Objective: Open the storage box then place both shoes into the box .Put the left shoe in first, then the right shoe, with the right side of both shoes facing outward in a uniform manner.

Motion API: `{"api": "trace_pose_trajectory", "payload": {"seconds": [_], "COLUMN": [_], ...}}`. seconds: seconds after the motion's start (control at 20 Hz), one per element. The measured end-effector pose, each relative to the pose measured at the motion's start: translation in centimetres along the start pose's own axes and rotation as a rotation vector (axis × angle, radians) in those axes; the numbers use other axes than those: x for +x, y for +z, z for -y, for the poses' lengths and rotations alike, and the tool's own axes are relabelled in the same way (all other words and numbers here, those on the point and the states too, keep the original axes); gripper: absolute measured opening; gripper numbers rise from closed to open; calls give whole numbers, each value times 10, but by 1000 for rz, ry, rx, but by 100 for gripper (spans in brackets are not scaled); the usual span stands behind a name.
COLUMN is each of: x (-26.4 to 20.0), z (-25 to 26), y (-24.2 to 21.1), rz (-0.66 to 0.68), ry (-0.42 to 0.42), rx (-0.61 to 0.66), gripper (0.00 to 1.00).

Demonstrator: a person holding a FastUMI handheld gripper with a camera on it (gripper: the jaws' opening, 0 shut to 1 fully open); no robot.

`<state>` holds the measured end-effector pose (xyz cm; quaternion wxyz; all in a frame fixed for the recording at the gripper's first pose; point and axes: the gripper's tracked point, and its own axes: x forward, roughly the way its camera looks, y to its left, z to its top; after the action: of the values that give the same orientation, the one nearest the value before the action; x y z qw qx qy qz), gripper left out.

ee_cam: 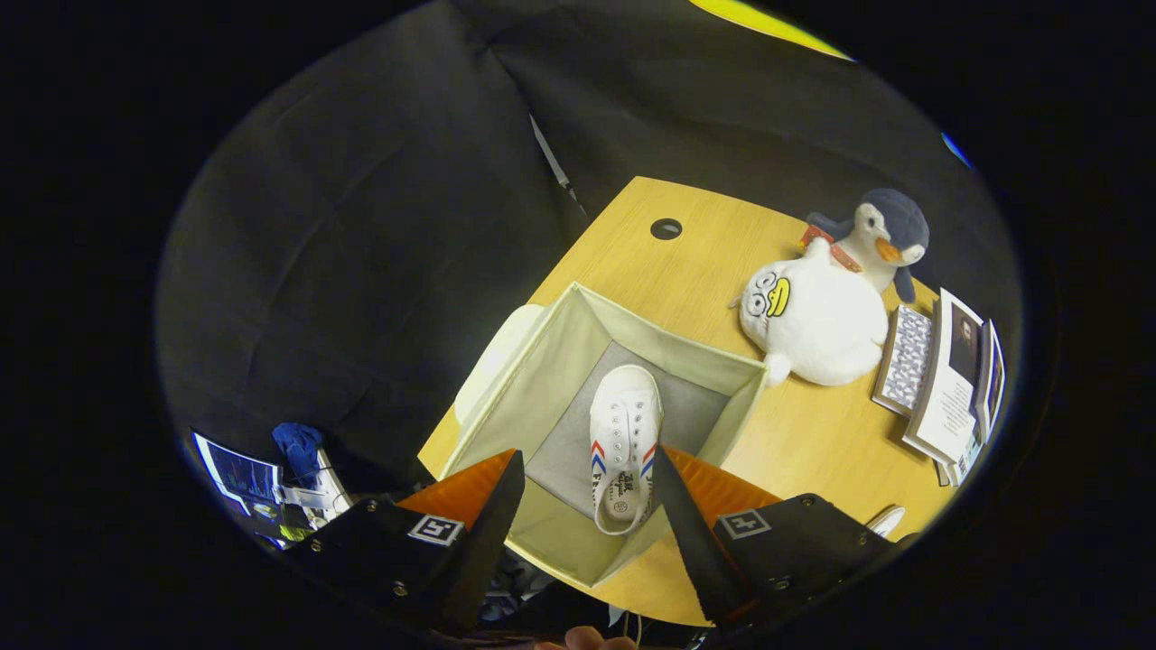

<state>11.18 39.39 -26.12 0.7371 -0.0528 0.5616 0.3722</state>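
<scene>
I look straight down into the open cream fabric storage box (542,379) on the wooden table (813,433). A white canvas shoe (625,424) with red and blue side stripes lies on the box's grey floor, toe pointing away from me and heel toward me. My gripper (587,454) hangs over the near side of the box, open, its fingers spread wide. The shoe's heel sits between them, closer to the right finger, and neither finger presses on it. A pale flap (492,361), maybe the lid, hangs off the box's left side.
Beyond the box to the right lie a white duck-faced plush (822,325) and a penguin plush (885,235). Several books (948,379) stand right of them. The rim of something white (887,519) peeks out past my right finger. A cable hole (666,228) marks the far tabletop.
</scene>
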Motion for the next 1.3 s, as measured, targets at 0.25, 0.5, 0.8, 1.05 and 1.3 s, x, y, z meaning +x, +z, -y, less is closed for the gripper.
{"api": "trace_pose_trajectory", "payload": {"seconds": [0.25,0.5,0.8,1.05,1.3], "x": [-36,-72,-107,-127,-140], "z": [21,57,120,166,217], "y": [-9,-34,-73,-107,-147], "rz": [35,67,88,102,112], "ry": [15,0,-48,-85,-139], "rx": [32,84,192,289,347], "gripper": [87,87,87,87,88]}}
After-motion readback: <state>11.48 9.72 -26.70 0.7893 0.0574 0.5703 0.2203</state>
